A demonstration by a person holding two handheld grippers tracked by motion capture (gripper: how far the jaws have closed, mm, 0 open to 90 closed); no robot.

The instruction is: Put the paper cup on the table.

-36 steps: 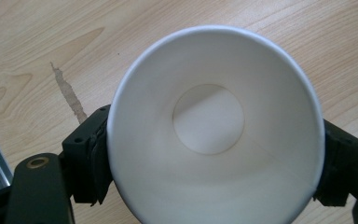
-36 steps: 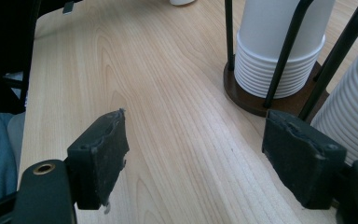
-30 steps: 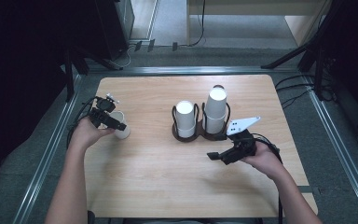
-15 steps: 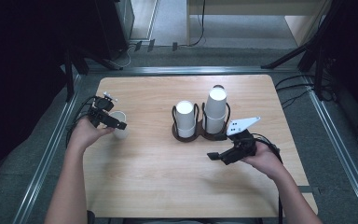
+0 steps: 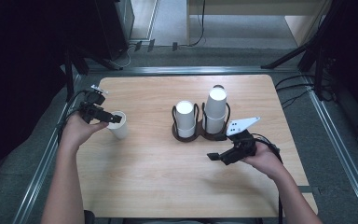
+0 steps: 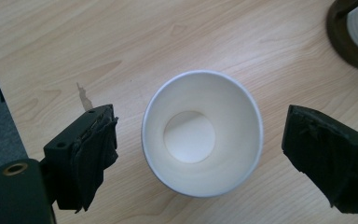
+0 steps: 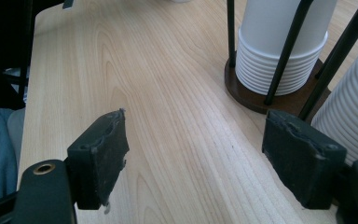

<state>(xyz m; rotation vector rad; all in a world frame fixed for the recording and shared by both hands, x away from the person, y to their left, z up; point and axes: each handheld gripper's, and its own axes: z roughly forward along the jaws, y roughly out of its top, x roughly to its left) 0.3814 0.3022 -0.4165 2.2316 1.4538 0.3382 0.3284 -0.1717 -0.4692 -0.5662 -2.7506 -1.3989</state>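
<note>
At tabletop's [image 5: 168, 168] left edge, left gripper [image 5: 113, 118] hangs over upright paper cup [image 6: 202, 133], jaws wide and clear of its rim; best lift straight, avoiding a knock.

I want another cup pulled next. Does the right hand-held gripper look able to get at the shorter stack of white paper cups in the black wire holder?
Probably yes: the right hand-held gripper is open, bare wooden table lies between it and the shorter stack.
</note>
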